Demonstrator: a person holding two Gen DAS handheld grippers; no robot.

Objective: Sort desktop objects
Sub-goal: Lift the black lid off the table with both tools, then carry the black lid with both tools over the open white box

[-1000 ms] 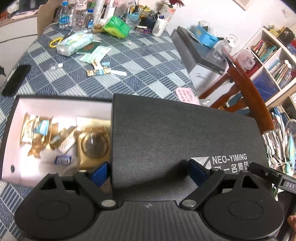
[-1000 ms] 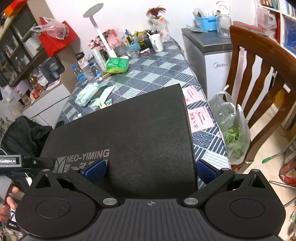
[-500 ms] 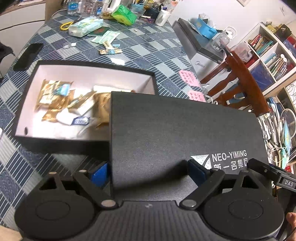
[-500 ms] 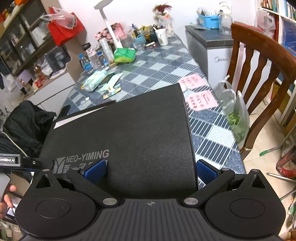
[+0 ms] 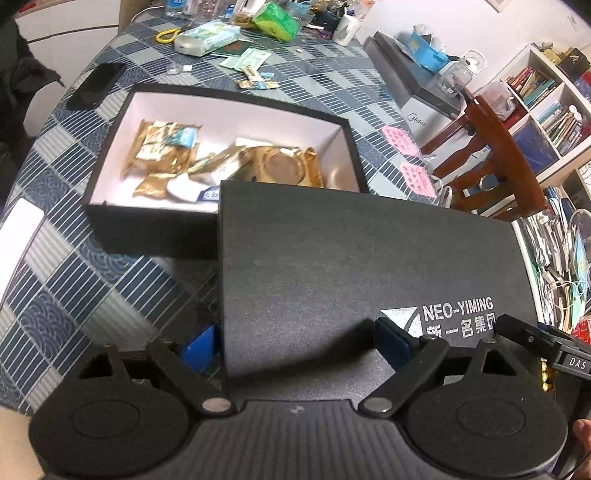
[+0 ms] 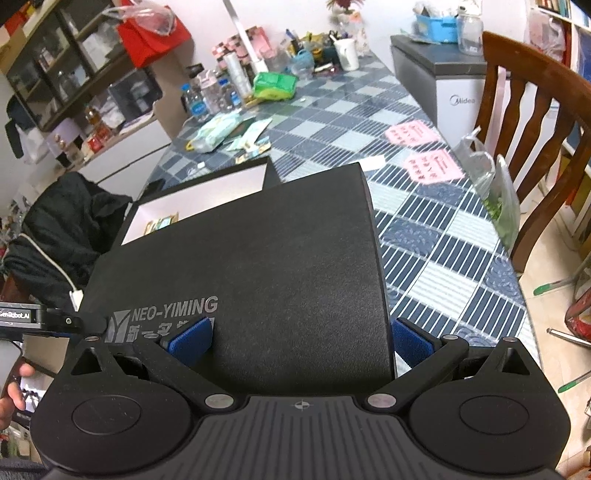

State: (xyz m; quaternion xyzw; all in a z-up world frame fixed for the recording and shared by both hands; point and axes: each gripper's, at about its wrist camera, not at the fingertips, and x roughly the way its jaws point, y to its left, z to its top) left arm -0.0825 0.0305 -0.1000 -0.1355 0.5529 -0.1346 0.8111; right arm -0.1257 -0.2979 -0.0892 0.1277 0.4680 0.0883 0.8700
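Left gripper (image 5: 291,343) and right gripper (image 6: 299,336) both pinch the black lid (image 5: 362,266), held above the open box (image 5: 155,229) on the tabletop (image 6: 443,236).

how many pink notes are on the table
2. One pink note lies near the table's right edge, on the side toward the wooden chair; the second pink note sits just nearer the camera. The black lid may hide others.

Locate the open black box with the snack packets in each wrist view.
Left wrist: open black box sits upper left of centre, gold snack packets showing, beyond the black lid.
Right wrist: only its left part shows, left of centre, mostly hidden by the lid.
Shared landmark: the green packet at the table's far end.
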